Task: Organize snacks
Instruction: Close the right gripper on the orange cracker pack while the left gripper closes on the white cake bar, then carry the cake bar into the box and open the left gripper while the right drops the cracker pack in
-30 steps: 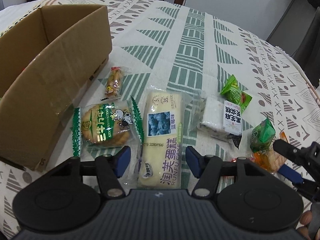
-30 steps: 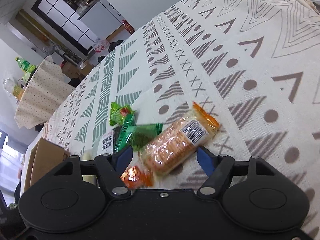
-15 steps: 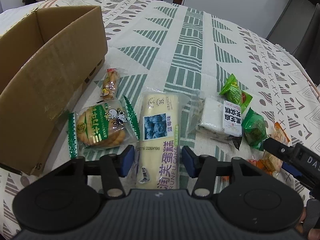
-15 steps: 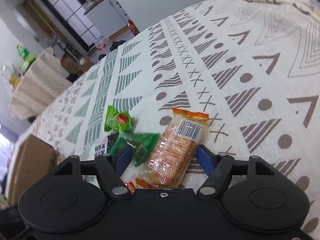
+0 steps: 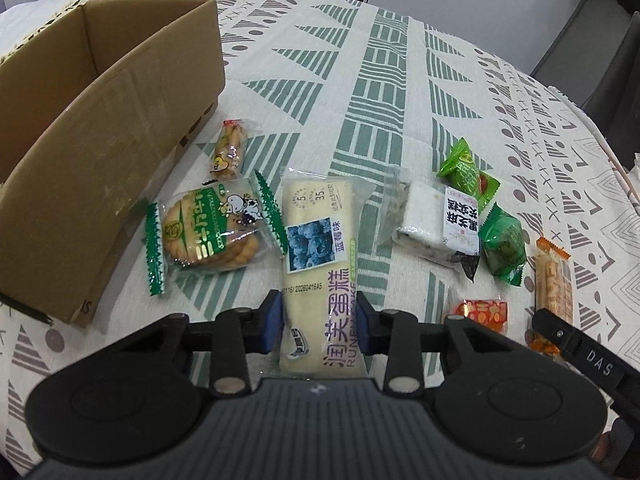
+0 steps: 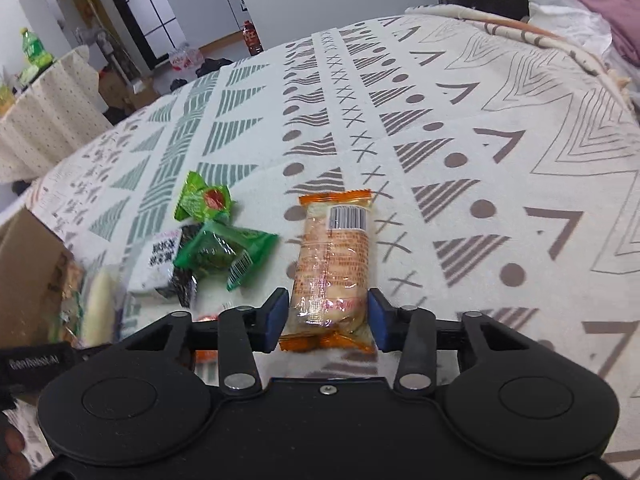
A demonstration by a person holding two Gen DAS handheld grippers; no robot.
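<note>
Jaws on both grippers have just been closing: left gripper [image 5: 319, 322] now clamps the blueberry cake [image 5: 320, 268] mid-table beside the cardboard box [image 5: 100, 136]; right gripper [image 6: 327, 318] pinches the orange biscuit pack [image 6: 332, 264], so both look ready for boxing.

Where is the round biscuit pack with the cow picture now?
In the left wrist view, the cow biscuit pack lies on the tablecloth, left of centre, between the cardboard box and the blueberry cake pack.

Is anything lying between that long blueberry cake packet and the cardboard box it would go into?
Yes. The round biscuit pack lies on the cloth between the blueberry cake packet and the cardboard box; a small stick snack lies further back, near the box's corner. Lifted over them, nothing visible blocks the way.
</note>
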